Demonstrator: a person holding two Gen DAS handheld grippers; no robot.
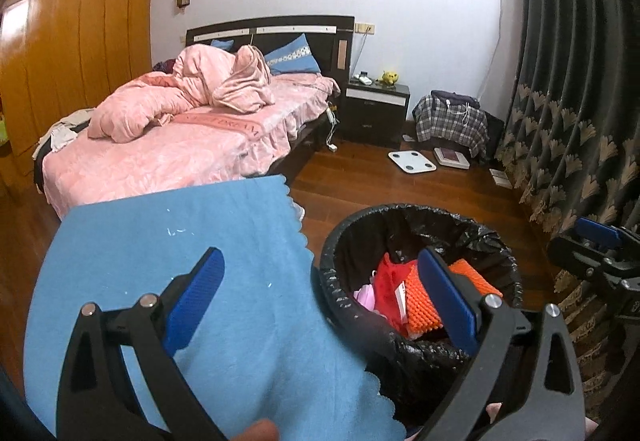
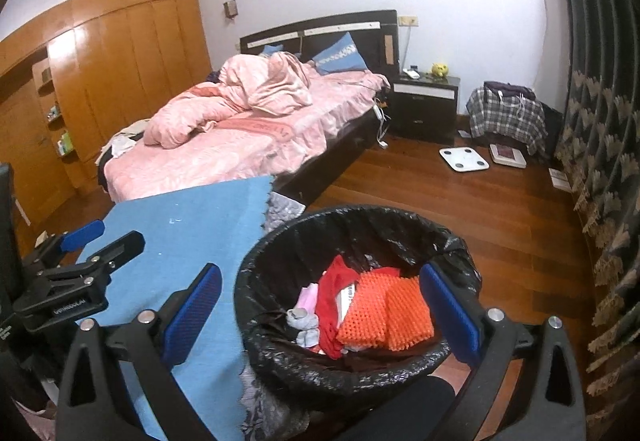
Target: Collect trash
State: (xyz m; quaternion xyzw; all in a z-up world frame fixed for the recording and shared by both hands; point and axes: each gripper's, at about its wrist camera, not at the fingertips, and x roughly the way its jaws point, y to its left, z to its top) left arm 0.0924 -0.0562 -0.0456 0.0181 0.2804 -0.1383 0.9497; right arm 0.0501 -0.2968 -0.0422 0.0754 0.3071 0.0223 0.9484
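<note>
A round bin with a black liner (image 1: 332, 281) (image 2: 256, 269) stands on the wooden floor beside a blue cloth (image 1: 160, 241) (image 2: 180, 233) spread on a surface. Inside lie orange foam netting (image 1: 424, 313) (image 2: 384, 309), a red wrapper (image 1: 388, 285) (image 2: 332, 301), pink paper (image 2: 308, 299) and a grey crumpled piece (image 2: 304, 325). My left gripper (image 1: 324, 301) is open and empty, one finger over the cloth, the other over the bin. My right gripper (image 2: 324, 309) is open and empty, straddling the bin's left rim. Each gripper shows in the other view, the right one (image 1: 596, 241) and the left one (image 2: 84, 241).
A bed with pink bedding (image 1: 180, 129) (image 2: 240, 129) stands behind. A dark nightstand (image 1: 376, 109), a plaid-covered pile (image 1: 452, 121), a white scale (image 1: 412, 161) and a dark curtain (image 1: 568, 81) line the far and right sides. Wooden wardrobes (image 2: 120, 73) fill the left.
</note>
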